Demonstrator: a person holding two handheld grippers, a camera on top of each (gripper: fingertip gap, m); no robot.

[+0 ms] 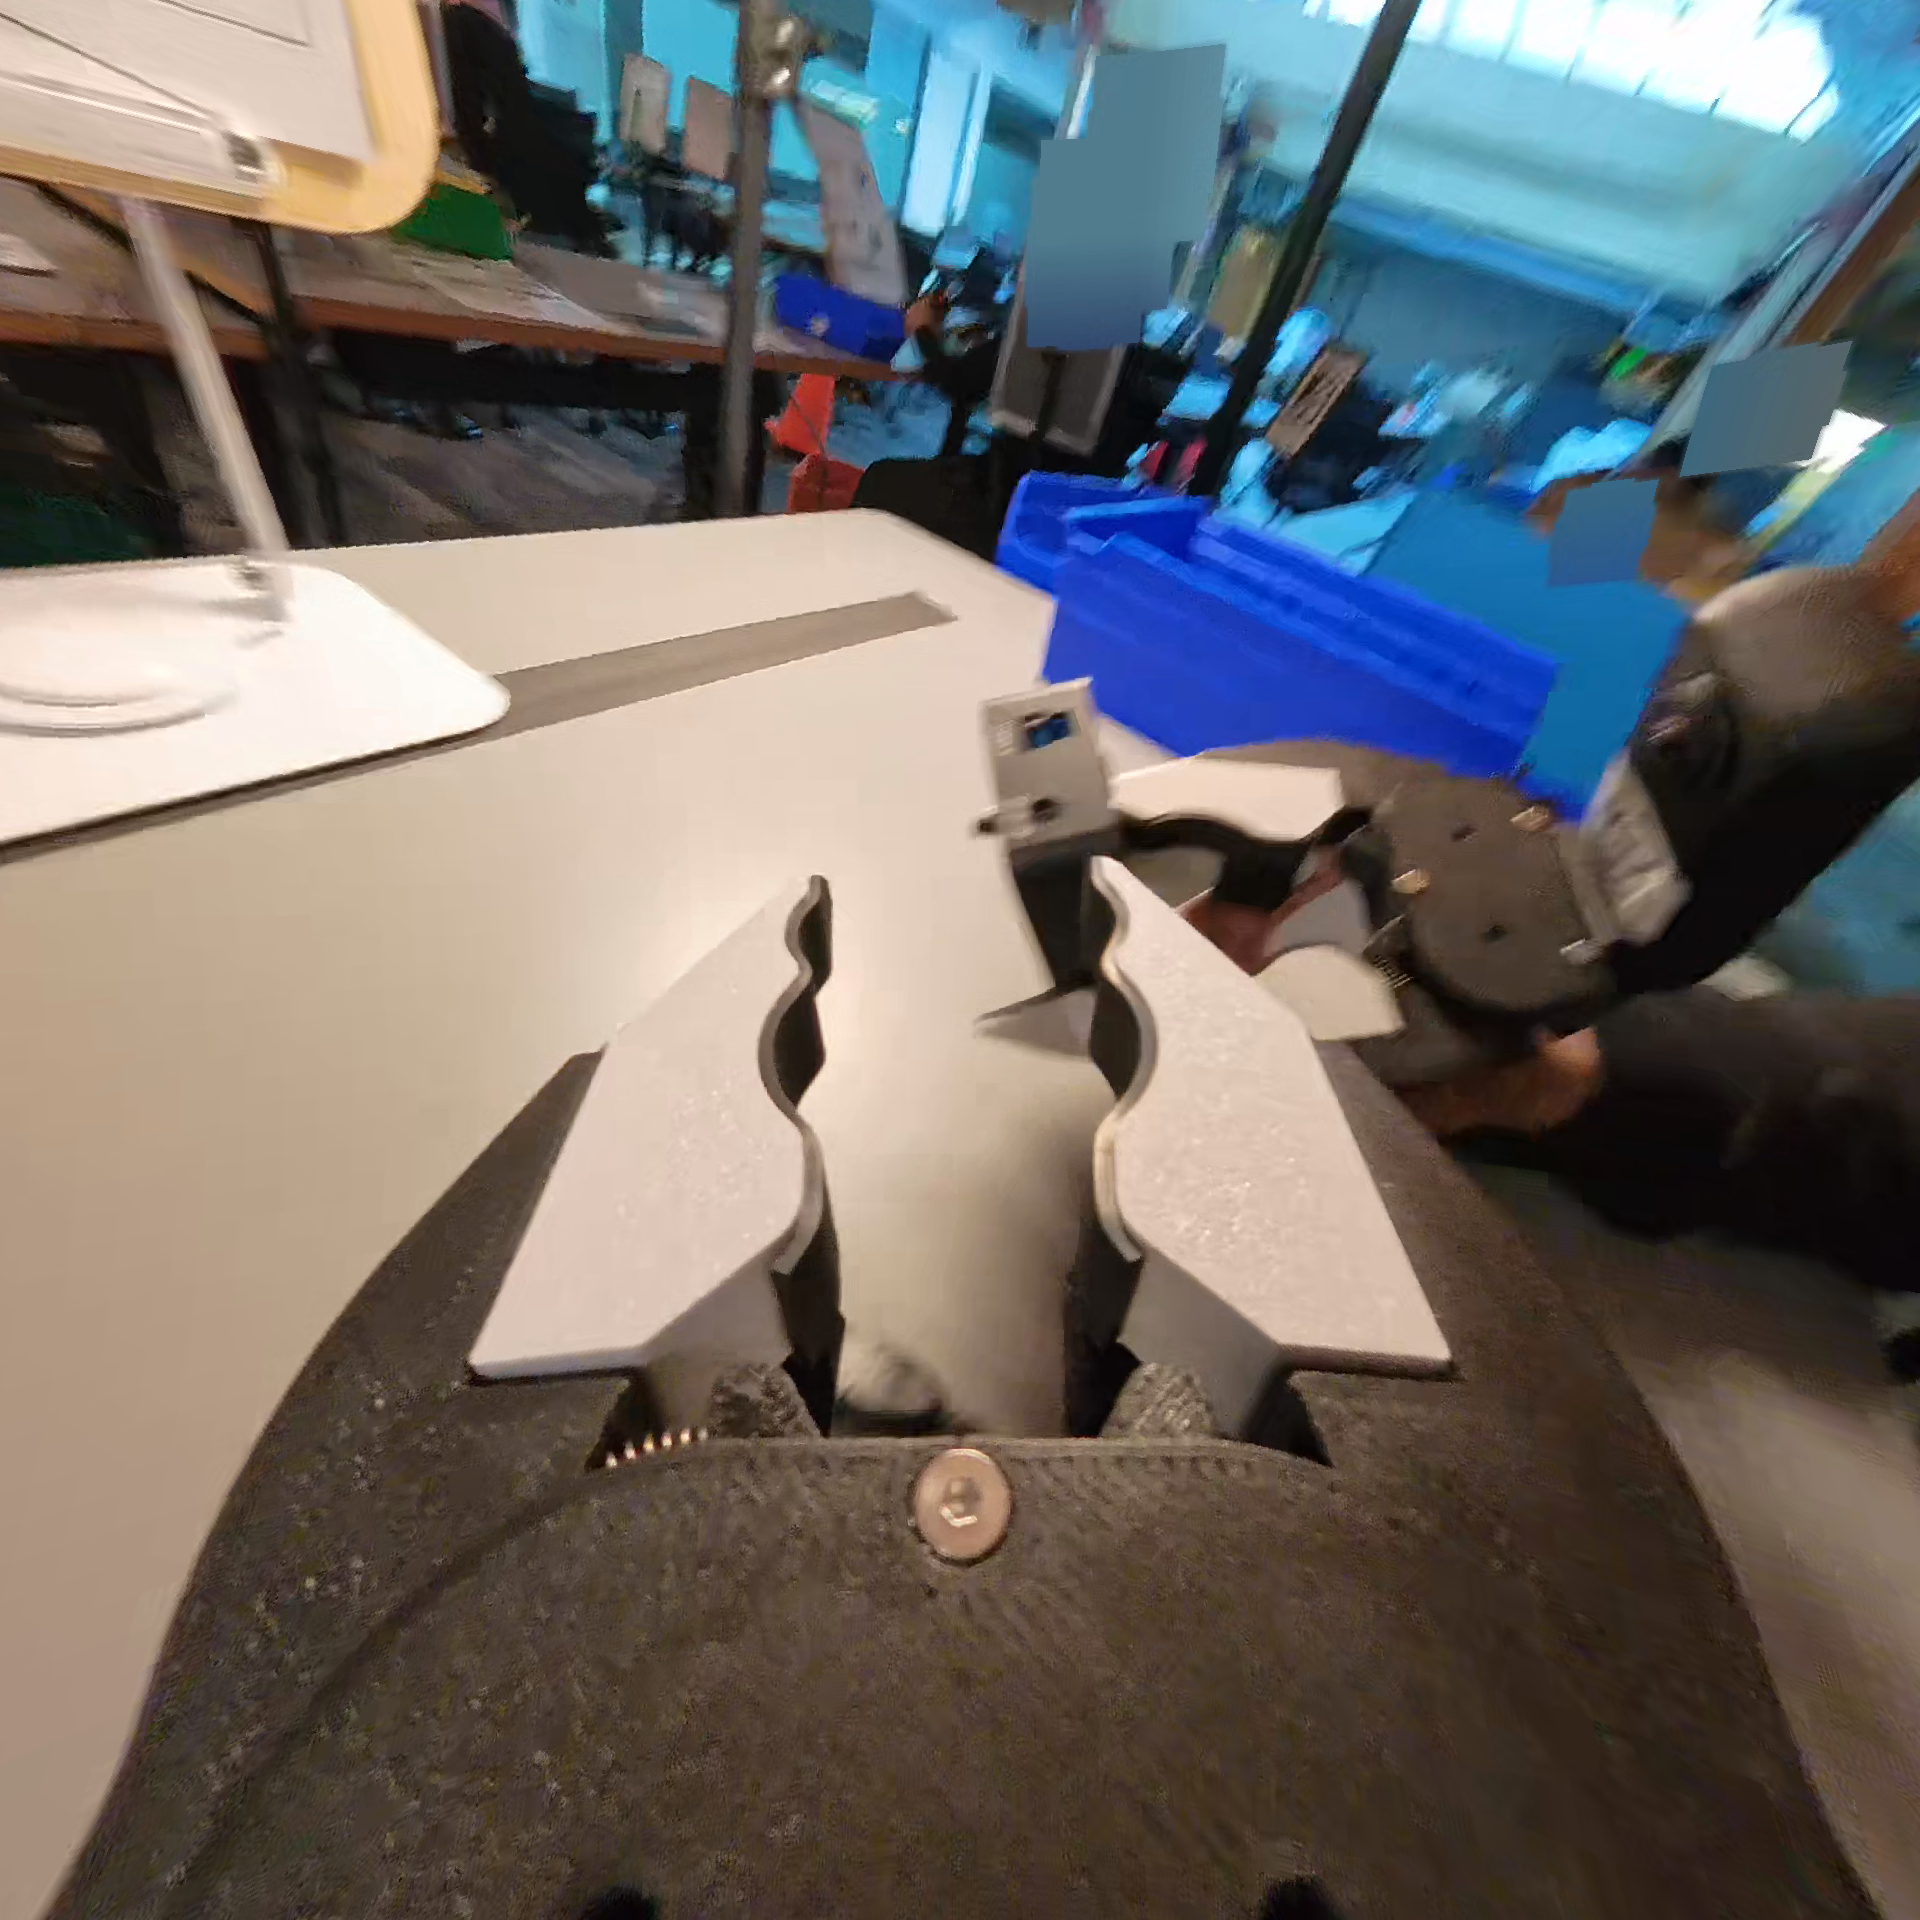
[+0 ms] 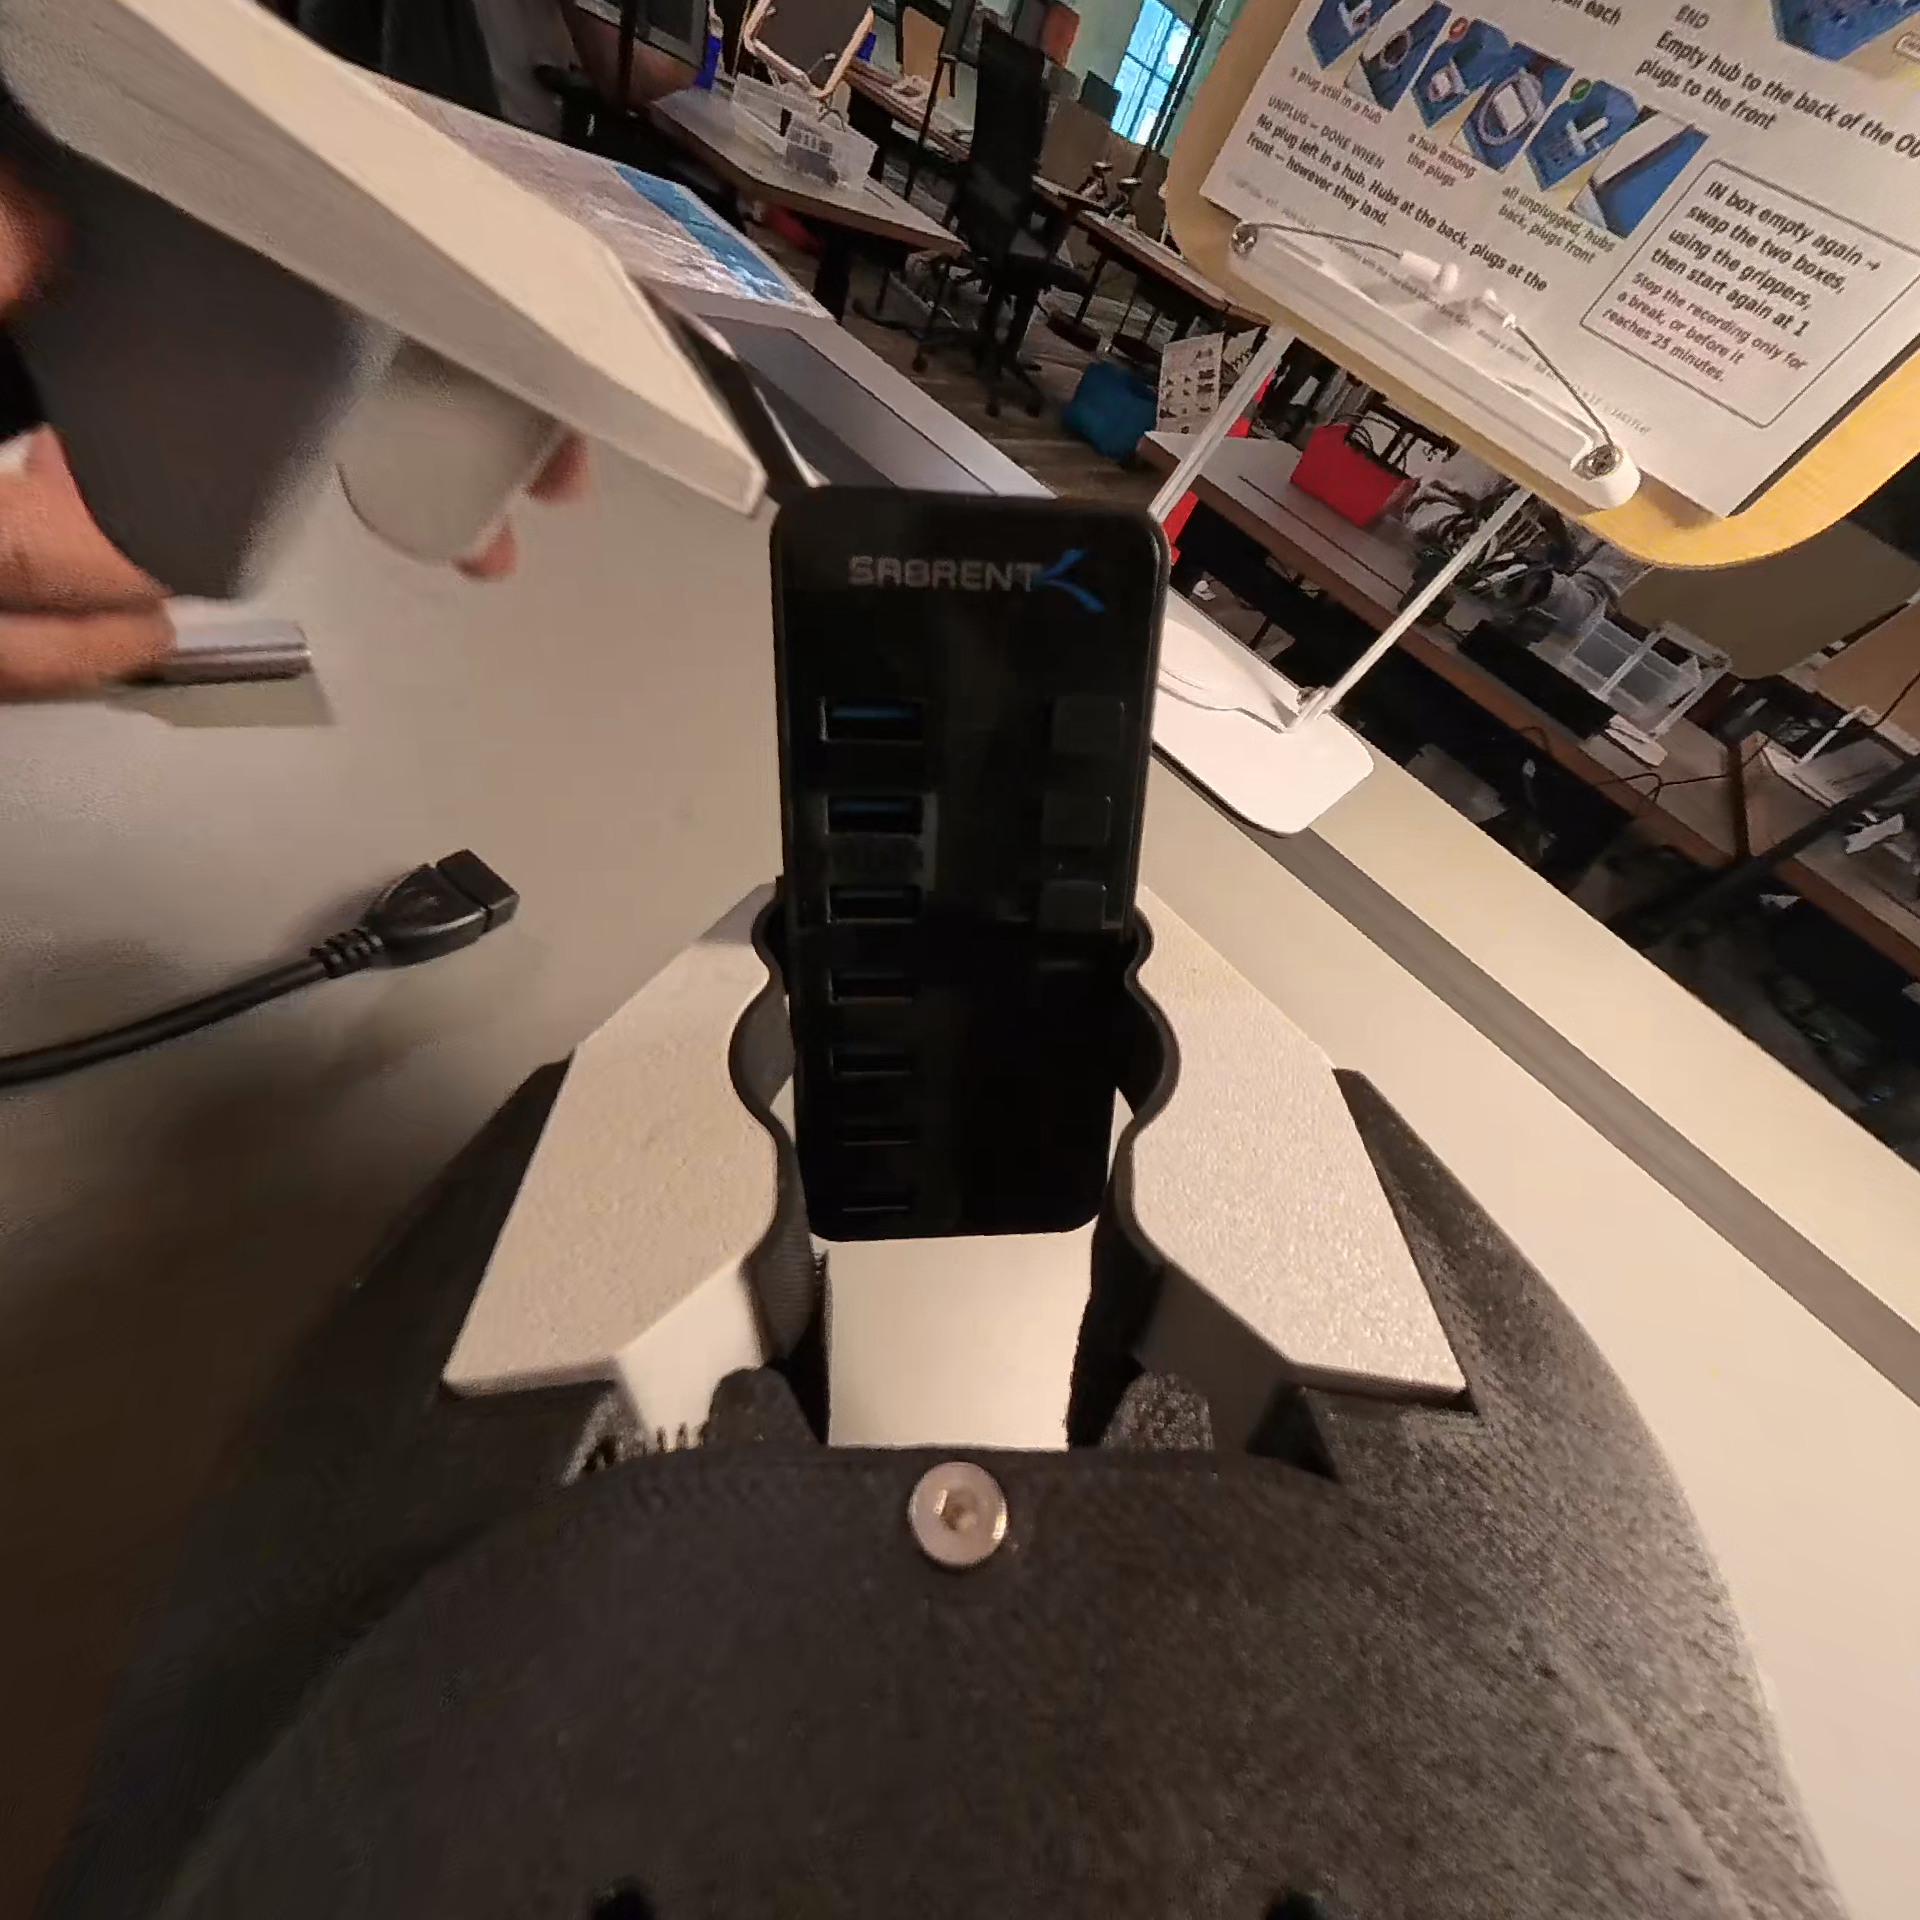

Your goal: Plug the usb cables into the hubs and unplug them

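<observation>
Right gripper (image 2: 951, 1039) is clenched on a black hub (image 2: 961, 831), held upright above the table (image 2: 623, 675). Left of the hub lies a black cable (image 2: 416, 920) on the table. Left gripper (image 1: 961, 997) is released, holding nothing.

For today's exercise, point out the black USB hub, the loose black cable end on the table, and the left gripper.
black USB hub (image 2: 966, 665): right wrist view, its upper face.
black cable end (image 2: 436, 909): right wrist view, connector housing.
left gripper (image 1: 961, 925): left wrist view, between fingertips.
</observation>
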